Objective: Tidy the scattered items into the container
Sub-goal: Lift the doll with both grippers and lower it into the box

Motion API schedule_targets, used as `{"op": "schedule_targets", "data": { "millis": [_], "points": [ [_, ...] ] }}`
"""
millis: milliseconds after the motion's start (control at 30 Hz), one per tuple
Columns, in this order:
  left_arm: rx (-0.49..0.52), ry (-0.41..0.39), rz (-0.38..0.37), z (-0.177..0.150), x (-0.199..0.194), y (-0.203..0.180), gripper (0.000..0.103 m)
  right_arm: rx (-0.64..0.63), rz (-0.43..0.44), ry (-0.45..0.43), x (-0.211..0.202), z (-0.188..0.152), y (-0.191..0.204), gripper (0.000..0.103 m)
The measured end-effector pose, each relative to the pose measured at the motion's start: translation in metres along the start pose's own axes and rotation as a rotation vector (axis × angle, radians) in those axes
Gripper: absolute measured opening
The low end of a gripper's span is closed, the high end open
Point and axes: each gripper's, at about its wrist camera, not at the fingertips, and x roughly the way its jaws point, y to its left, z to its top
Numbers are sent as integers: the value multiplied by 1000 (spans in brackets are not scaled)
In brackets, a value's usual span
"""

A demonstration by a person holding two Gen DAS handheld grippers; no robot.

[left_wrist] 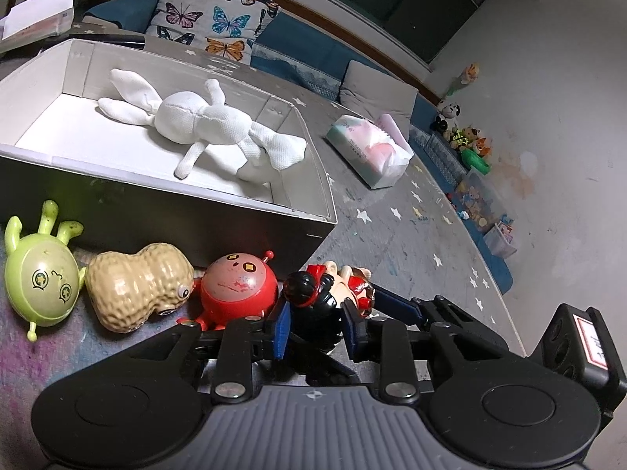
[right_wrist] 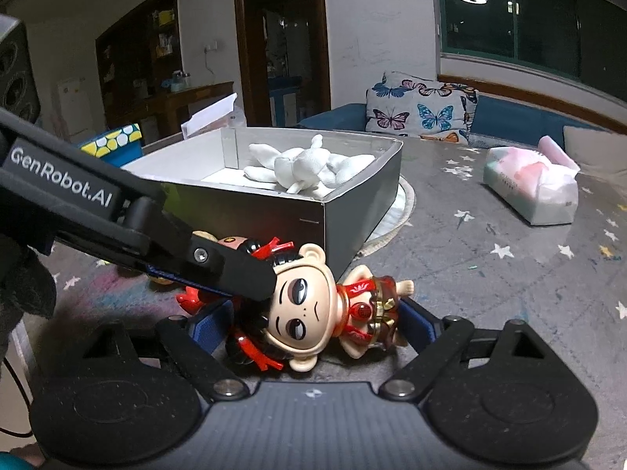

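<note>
Doll (right_wrist: 313, 313) lies on its back on the grey star-patterned mat (right_wrist: 509, 274), just in front of the box (right_wrist: 364, 199), not yet in it. Both tools are on it. Left gripper (left_wrist: 317, 323) has its blue pads either side of the doll's black hair, seemingly touching; whether they press, I cannot tell. Right gripper (right_wrist: 317, 323) is spread wide, straddling head and body, pads clear. Likely the left steadies while the right lines up a lengthwise grab.

Left camera alone shows the waiting row: green toy (left_wrist: 39, 282), peanut toy (left_wrist: 137, 286), red toy (left_wrist: 235, 290). White rabbit (left_wrist: 203, 125) is already boxed. Right camera alone shows the doll's face.
</note>
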Motion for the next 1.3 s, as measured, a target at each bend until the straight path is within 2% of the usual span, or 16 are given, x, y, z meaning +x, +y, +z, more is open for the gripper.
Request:
{"op": "schedule_targets", "data": {
  "millis": [533,800,1033,1300],
  "points": [
    [0,8,-14,1,5,-1,35,80,-14,-22,-5,-4,-3,89],
    [22,8,-55,-4,-1,-4,35,89,-48,-30,-17,-5,0,89],
    [43,-56,-94,4,-21,-11,35,21,-84,-81,-34,13,10,89],
    [29,-161,-116,36,-41,-9,35,-86,-82,-149,-33,57,15,89]
  ]
}}
